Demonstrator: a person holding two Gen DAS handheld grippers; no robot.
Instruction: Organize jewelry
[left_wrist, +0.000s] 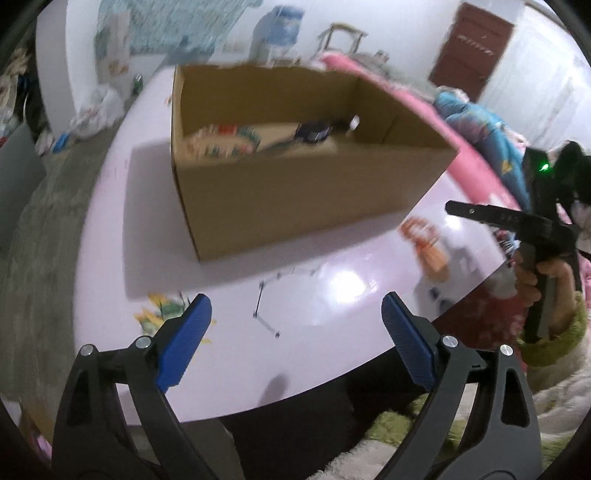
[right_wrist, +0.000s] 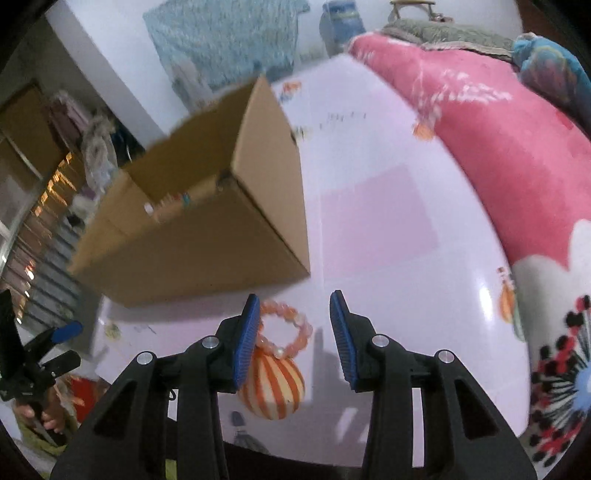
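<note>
Your right gripper (right_wrist: 291, 332) stands open over the bracelet (right_wrist: 286, 332), a ring of round orange beads lying on the glossy table (right_wrist: 388, 221) between the ribbed blue pads, untouched; your left gripper (left_wrist: 295, 325) gapes wide, empty, before the cardboard box (left_wrist: 295, 192).

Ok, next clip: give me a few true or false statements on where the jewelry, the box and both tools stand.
1. The cardboard box is open at the top with items inside. True.
2. The orange bead bracelet is already in the box. False: it lies on the table, in front of the box.
3. The right tool is clamped on the bracelet. False: its jaws stand apart, the bracelet beside the left pad.
4. The left tool is open and holds nothing. True.
5. A thin chain lies on the table ahead of the left tool. True.
</note>
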